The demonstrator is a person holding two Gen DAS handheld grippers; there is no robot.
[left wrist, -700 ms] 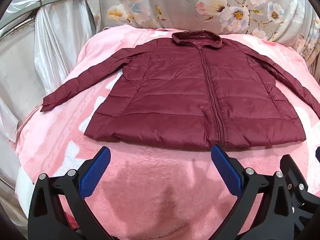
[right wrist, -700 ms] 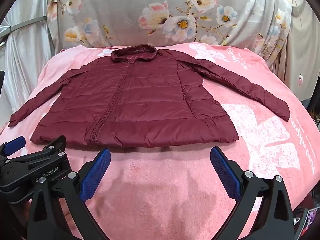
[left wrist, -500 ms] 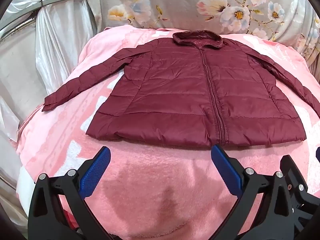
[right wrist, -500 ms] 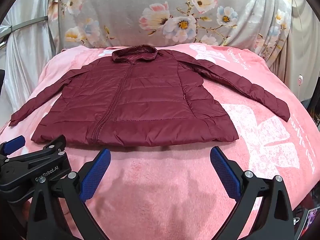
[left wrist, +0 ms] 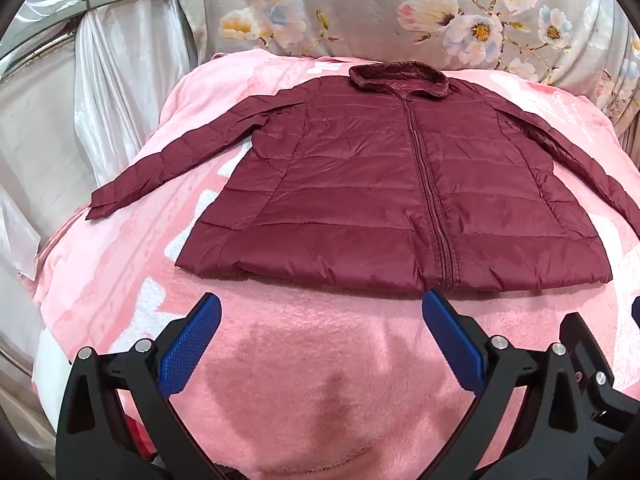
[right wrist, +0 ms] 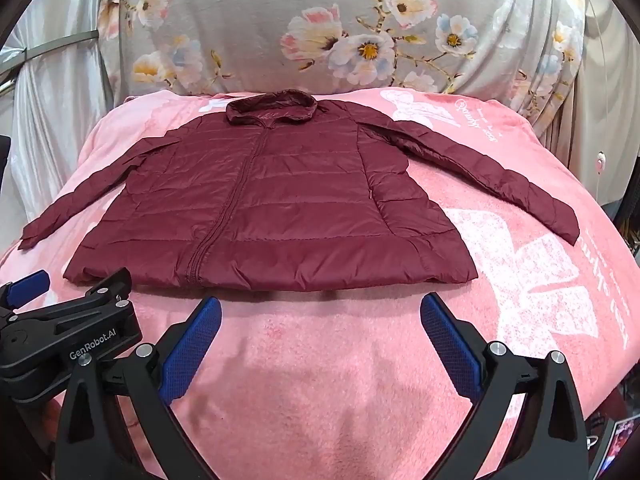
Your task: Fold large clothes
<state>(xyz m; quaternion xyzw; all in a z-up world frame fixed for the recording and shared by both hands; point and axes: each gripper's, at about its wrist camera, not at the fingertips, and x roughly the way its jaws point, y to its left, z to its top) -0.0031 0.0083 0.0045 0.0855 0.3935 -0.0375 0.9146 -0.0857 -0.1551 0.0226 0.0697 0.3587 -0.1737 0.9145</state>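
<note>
Left gripper [left wrist: 320,332] and right gripper [right wrist: 320,334] both spread wide, empty, over pink blanket [left wrist: 304,364] just short of hem. Maroon puffer jacket [left wrist: 400,200] lies flat, face up, zipped, collar pointing away, sleeves splayed sideways. Right view shows whole right sleeve cuff [right wrist: 566,224]; left view cuts it off.

Floral grey drape [right wrist: 360,40] behind pink blanket [right wrist: 320,360], silvery curtain [left wrist: 120,80] beside.
</note>
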